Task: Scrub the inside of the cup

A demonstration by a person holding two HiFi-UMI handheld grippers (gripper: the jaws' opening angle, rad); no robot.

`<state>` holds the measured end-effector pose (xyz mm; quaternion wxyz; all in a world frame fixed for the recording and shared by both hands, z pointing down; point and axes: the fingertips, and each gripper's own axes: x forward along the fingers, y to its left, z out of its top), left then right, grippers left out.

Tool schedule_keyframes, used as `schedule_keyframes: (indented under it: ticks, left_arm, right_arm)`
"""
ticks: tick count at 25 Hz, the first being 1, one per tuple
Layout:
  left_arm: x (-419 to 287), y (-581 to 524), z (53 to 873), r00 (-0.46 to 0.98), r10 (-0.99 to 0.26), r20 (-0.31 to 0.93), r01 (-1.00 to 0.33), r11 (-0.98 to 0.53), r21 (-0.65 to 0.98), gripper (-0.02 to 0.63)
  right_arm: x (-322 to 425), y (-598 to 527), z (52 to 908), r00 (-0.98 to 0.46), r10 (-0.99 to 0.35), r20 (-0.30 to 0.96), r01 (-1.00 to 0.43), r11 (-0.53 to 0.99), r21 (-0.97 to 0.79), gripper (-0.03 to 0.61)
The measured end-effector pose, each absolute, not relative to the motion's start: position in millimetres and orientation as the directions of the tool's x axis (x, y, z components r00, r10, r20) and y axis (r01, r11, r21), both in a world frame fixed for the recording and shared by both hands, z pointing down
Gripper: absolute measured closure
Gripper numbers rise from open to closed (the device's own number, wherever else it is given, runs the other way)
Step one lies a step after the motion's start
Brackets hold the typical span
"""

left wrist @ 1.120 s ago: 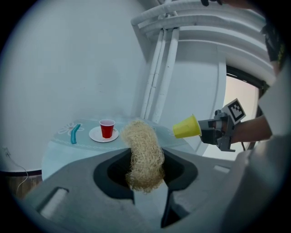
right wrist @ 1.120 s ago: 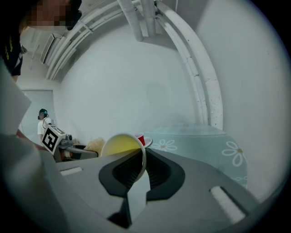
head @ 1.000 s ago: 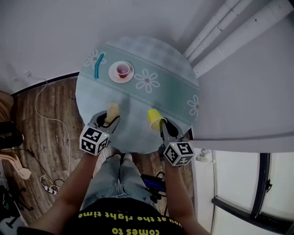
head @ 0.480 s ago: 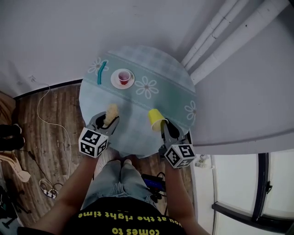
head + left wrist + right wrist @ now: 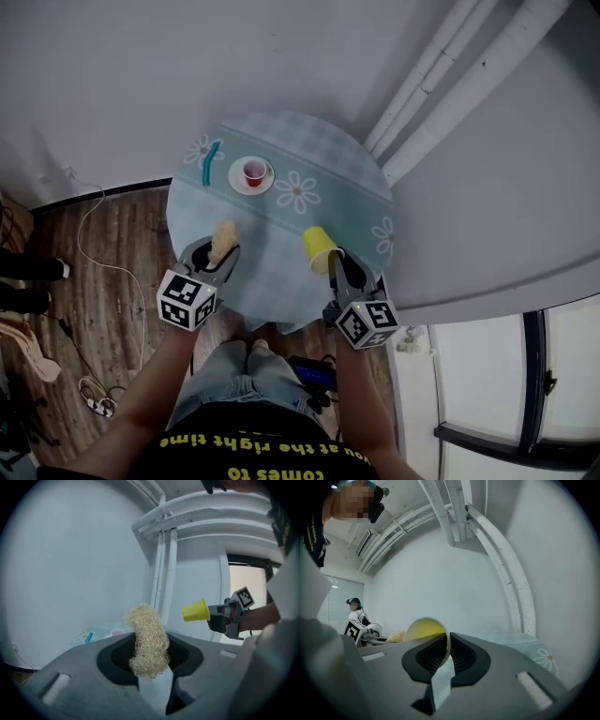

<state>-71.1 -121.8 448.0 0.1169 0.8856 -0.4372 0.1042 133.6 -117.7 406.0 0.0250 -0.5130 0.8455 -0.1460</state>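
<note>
My left gripper (image 5: 221, 251) is shut on a tan fibrous scrubber (image 5: 223, 240), which sticks up from between its jaws (image 5: 148, 641). My right gripper (image 5: 333, 259) is shut on the rim of a yellow cup (image 5: 319, 247). In the right gripper view the cup (image 5: 423, 631) shows its open mouth, with one jaw inside and one outside the wall. Both are held in the air over the near edge of the round table (image 5: 347, 178), scrubber left and cup right, well apart. From the left gripper view the cup (image 5: 195, 611) hangs to the right, bottom end pointing left.
On the far side of the table a small red cup (image 5: 253, 172) stands on a white saucer (image 5: 239, 179), with a teal stick (image 5: 210, 162) lying to its left. White pipes (image 5: 441, 84) run up the wall at the right. Cables lie on the wooden floor (image 5: 94, 272) at the left.
The head view has shifted, so the table sits a little farther off. Both grippers keep their hold and stay about the same distance apart.
</note>
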Motion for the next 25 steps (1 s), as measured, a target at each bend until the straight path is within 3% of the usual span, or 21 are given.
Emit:
schedule_keyframes:
  ticks: [25]
  left_arm:
    - [-82.0,-127.9,380.6,0.631,-0.763,0.141,-0.775,-0.629,0.066,0.463]
  right_arm:
    - [130.2,-125.1,361.4,-0.451,-0.893,-0.007,-0.841,0.427,-0.333,0.554]
